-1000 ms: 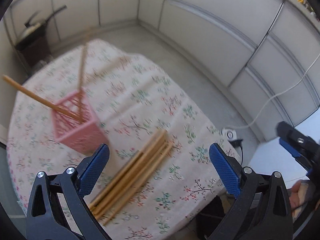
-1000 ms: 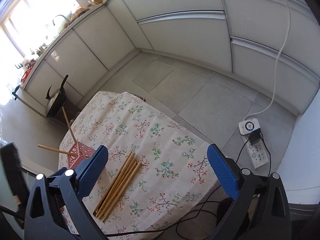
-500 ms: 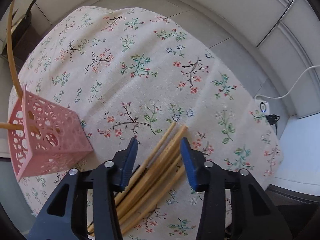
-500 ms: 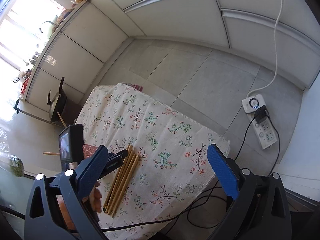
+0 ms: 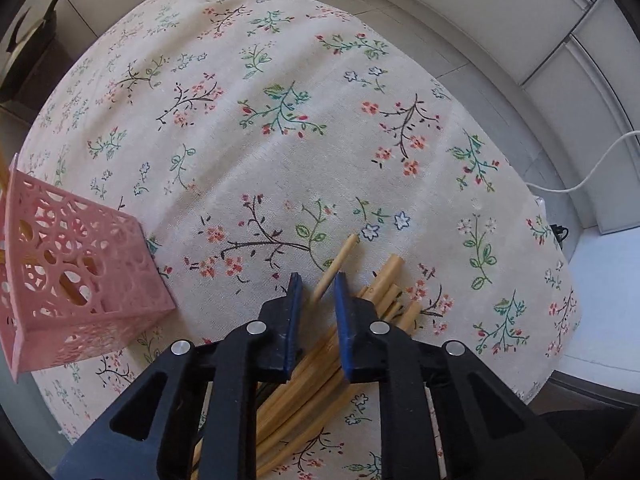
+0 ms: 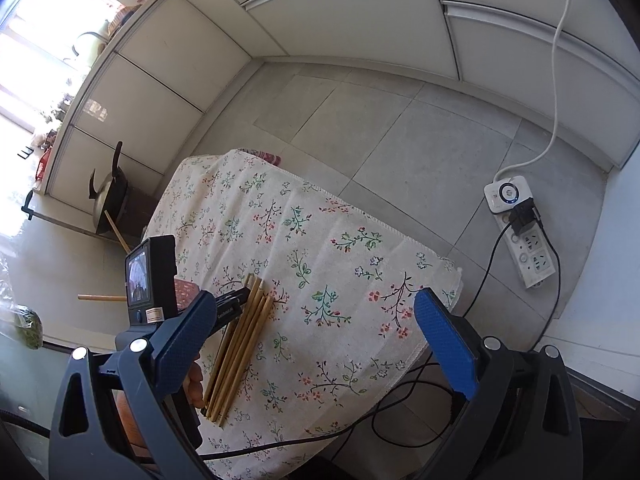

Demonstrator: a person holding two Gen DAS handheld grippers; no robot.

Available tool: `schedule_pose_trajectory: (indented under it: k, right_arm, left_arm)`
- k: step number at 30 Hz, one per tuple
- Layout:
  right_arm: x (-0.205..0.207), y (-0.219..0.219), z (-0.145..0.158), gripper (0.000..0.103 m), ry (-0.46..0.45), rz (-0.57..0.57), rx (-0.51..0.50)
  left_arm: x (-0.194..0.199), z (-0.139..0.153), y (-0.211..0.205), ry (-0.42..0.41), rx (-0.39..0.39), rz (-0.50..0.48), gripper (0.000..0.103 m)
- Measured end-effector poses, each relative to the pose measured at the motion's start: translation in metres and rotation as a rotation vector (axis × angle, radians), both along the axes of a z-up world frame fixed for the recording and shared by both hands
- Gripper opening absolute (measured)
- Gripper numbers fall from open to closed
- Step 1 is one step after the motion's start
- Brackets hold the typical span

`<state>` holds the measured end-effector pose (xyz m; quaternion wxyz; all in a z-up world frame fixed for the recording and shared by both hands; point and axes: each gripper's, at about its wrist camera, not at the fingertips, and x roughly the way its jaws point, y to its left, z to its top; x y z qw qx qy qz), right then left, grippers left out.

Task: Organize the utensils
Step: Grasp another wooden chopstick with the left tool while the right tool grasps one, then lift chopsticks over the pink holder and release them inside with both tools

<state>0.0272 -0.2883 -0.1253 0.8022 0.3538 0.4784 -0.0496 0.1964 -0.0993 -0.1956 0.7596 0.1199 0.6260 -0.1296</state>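
Observation:
A bundle of bamboo chopsticks (image 5: 390, 280) lies on the floral tablecloth (image 5: 280, 140) near its front edge. My left gripper (image 5: 318, 280) points down over the bundle's left side. Its jaws are closing, with one chopstick (image 5: 340, 258) between the blue pads and a thin gap still showing on each side. The pink openwork basket (image 5: 72, 280) stands just to the left with two chopsticks in it. In the right wrist view the left gripper (image 6: 236, 300) sits at the top of the chopsticks (image 6: 244, 340). My right gripper (image 6: 316, 300) hangs wide open above the table, holding nothing.
A white power strip (image 6: 520, 232) with a black plug and cables lies on the tiled floor right of the table. A black cable runs under the table's front edge. A metal pot (image 6: 108, 196) stands on a dark stand beyond the table's far left. White cabinets line the walls.
The left gripper came down onto the chopstick bundle and its jaws narrowed from wide open to close around one chopstick. The right gripper tipped slightly downward.

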Motion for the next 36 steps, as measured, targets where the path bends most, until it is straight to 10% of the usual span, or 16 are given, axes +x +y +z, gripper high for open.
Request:
schedule_pose_trajectory:
  k: [22,30,32,36]
  right_arm:
    - [0.059,0.051,-0.088,0.093,0.281,0.150,0.098]
    - [0.100,0.084,-0.102,0.059,0.322,0.239,-0.096]
    - [0.105,0.091,-0.103,0.008,0.327,0.258,-0.139]
    - [0.104,0.081,-0.107,0.008,0.311,0.205,-0.028]
  left_arm:
    - [-0.141,0.147,0.065,-0.434,-0.202,0.061,0.005]
    - [-0.162,0.175,0.084,-0.521,-0.227,0.071,0.005]
    - [-0.162,0.179,0.091,-0.535,-0.237,0.082,0.005]
    - [-0.164,0.186,0.108,-0.553,-0.269,0.119,0.005]
